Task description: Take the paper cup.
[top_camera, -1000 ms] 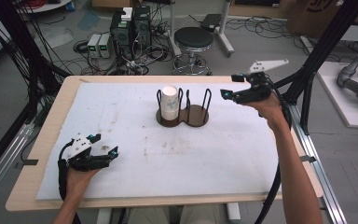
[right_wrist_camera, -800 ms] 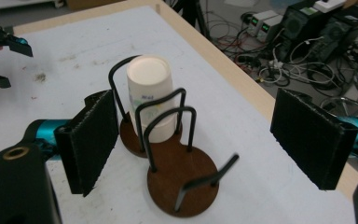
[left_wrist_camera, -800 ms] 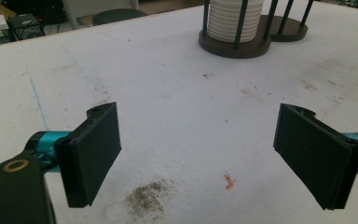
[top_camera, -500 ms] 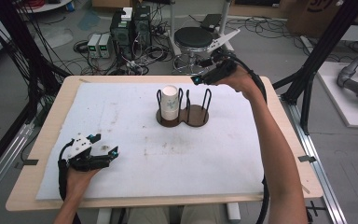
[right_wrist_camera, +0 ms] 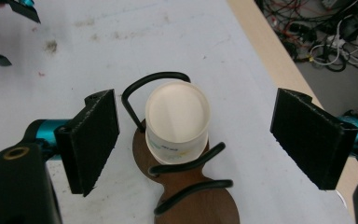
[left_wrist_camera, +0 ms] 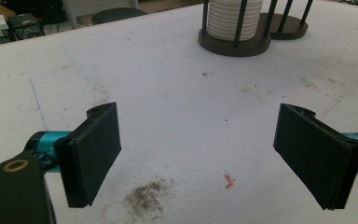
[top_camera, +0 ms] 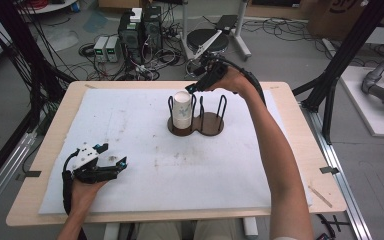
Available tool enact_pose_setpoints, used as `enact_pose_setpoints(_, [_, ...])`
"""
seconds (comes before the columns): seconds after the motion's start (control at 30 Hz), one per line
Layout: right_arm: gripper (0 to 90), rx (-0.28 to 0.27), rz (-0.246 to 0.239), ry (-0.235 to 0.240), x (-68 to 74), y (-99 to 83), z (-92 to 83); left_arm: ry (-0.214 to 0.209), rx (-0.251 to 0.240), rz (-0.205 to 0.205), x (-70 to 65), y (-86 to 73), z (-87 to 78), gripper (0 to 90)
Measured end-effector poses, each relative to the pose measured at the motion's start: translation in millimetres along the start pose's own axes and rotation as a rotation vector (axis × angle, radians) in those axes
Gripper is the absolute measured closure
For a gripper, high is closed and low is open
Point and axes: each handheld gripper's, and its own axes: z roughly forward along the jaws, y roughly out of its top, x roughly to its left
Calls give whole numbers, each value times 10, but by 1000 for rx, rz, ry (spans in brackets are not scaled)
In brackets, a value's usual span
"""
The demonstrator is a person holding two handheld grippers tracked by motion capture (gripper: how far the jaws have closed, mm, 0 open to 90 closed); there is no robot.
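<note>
Cups, stacked as one white column, stand in the left bay of a two-bay wooden holder just beyond the centre of the white mat. Long axis of the stack: vertical, closed bases up, mouths down toward the holder base. In the right gripper view the top face reads as a flat cream disc, ringed by the holder's black wire loops.

Change since one second ago: the right gripper has travelled from the 3 o'clock side of the holder to a position above its 12 o'clock edge, and now looks down on the stack. Its jaws stand wide apart with nothing between the pads; the stack top lies centred between them but well below. Judgement: this is the approach for lifting a cup off the top; descent and closure remain.

Left gripper rests at 8 o'clock from the holder, unchanged in place, jaws spread and empty over bare mat.
</note>
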Motion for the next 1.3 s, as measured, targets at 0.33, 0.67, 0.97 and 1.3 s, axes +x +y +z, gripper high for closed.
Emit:
enact_pose_setpoints(0.33, [158,91,-16,32,18,43,367,-3,1,1,3,0,-3,146])
enact_pose_setpoints(0.67, [159,153,-37,44,46,38,604,-5,6,1,8,2,1,146])
enact_pose_setpoints(0.97, [221,200,-18,67,61,-22,714,-5,2,1,4,2,4,147])
enact_pose_setpoints(1.3, [321,199,-9,58,54,-38,715,-4,3,0,4,2,4,147])
